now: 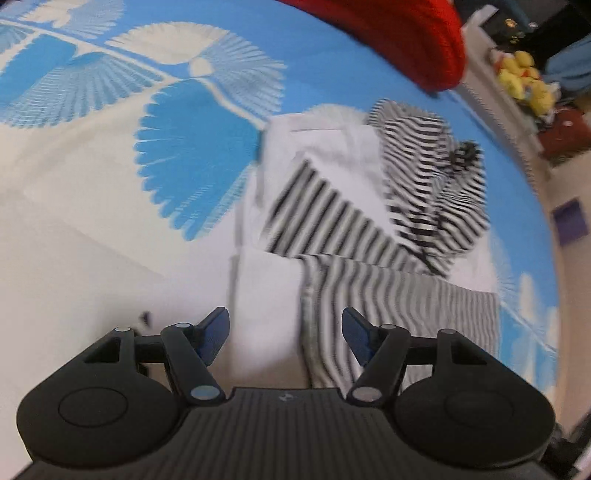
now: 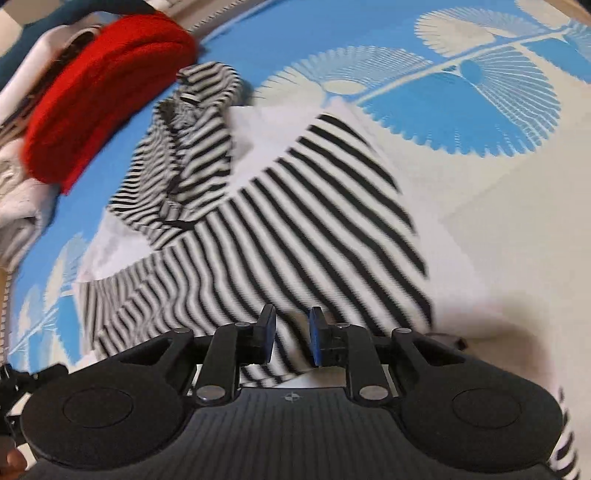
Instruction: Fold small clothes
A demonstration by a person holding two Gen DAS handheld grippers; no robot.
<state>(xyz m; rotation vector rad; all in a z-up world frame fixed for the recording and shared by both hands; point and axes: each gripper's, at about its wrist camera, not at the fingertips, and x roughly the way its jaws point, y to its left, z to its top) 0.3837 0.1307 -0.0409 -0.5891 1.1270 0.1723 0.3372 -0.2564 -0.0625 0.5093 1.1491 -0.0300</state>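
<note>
A small black-and-white striped garment with white panels lies partly folded on the blue and white patterned bedspread. It also shows in the right wrist view, with its hood bunched at the far end. My left gripper is open and empty, its jaws wide apart just above the garment's near edge. My right gripper hangs over the striped cloth with its jaws a narrow gap apart; cloth shows through the gap, but I cannot tell if it is pinched.
A red knitted item lies beyond the garment, also in the right wrist view, next to white folded cloth. Yellow plush toys sit off the bed at the right, by the bed's edge.
</note>
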